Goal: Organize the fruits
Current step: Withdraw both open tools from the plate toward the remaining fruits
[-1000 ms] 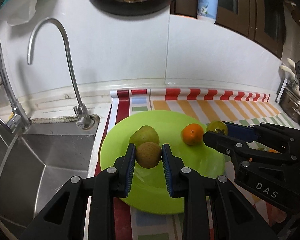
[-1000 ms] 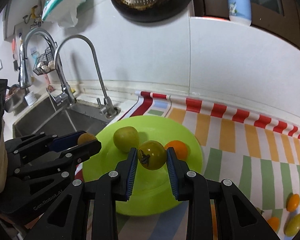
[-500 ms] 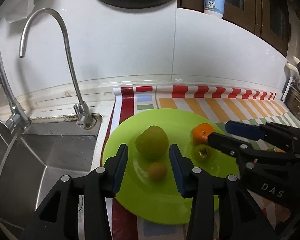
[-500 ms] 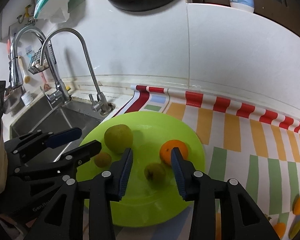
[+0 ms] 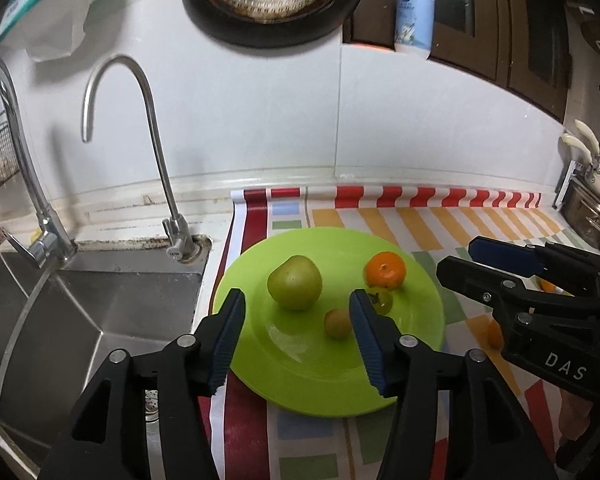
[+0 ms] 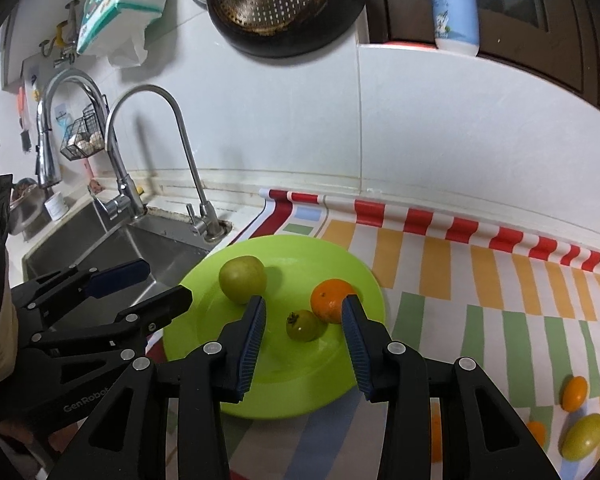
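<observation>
Both our grippers hover over the green plate (image 5: 412, 384) holding nothing. The left gripper (image 5: 296, 340) has its fingers parted fairly wide and opening further; the small brown fruit (image 5: 337, 323) lies loose on the plate between them, nearer the right finger and touched by neither pad. The right gripper (image 6: 303, 340) has its fingers moderately apart, and the small green fruit (image 6: 303, 325) sits free between them, just beside the orange (image 6: 331, 300). The big green pear (image 5: 295, 288) rests on the plate's far left part.

As we judge it, the step in hand is the release and retreat. We should lift each gripper straight back along its own line, so no pad nudges a round fruit toward the rim. Both small fruits can roll, and the green one could knock the orange. More fruit waits on the striped tabletop (image 6: 500, 280) at near right, including an oval yellow-green fruit (image 6: 583, 436) and another small orange one (image 6: 574, 387), so the right gripper is the natural one to go there.
</observation>
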Available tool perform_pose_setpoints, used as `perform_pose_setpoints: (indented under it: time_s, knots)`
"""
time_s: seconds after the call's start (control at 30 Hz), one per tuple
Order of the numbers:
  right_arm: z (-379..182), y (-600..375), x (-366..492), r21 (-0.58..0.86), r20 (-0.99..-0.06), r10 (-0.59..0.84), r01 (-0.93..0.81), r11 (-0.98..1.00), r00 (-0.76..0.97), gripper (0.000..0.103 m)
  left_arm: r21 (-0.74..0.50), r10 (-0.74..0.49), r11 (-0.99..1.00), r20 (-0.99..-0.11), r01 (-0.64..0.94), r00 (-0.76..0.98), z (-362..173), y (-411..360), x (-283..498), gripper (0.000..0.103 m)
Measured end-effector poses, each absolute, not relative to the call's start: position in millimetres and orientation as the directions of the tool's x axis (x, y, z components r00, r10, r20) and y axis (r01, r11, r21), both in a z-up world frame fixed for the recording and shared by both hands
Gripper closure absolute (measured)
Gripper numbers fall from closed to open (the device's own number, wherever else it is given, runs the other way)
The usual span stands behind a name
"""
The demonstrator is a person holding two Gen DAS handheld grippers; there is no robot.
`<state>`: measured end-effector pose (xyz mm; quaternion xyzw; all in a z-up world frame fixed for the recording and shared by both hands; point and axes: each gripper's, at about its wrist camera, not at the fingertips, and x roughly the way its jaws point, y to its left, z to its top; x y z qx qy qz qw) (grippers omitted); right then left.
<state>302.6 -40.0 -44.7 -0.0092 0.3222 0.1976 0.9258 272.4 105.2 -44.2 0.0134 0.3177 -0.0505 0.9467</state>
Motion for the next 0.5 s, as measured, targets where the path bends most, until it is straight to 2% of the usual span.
perform_pose_setpoints:
  time_s: [0.07,0.27,0.37,0.5]
  knots:
    - [-40,-43,296,0.108,-0.59,0.357,-0.368,0.924,0.725,0.058,-0.005,-0.09,0.994,-0.593,0.108,0.8,-39,103,266,0.048]
    - [-27,-52,275,0.09,-0.563,0.342,-0.356,0.93,0.752,0.058,0.008,-0.091,0.993,-0.566,0.115,0.819,-25,98,249,0.045]
    - [-21,-57,263,0.087,-0.551,0.334,-0.346,0.934,0.764,0.051,0.01,-0.095,0.993,-0.556,0.12,0.826,-20,95,238,0.043]
    - [-14,-64,249,0.088,-0.538,0.324,-0.33,0.94,0.778,0.051,0.013,-0.103,0.991,-0.542,0.13,0.834,-13,89,224,0.041]
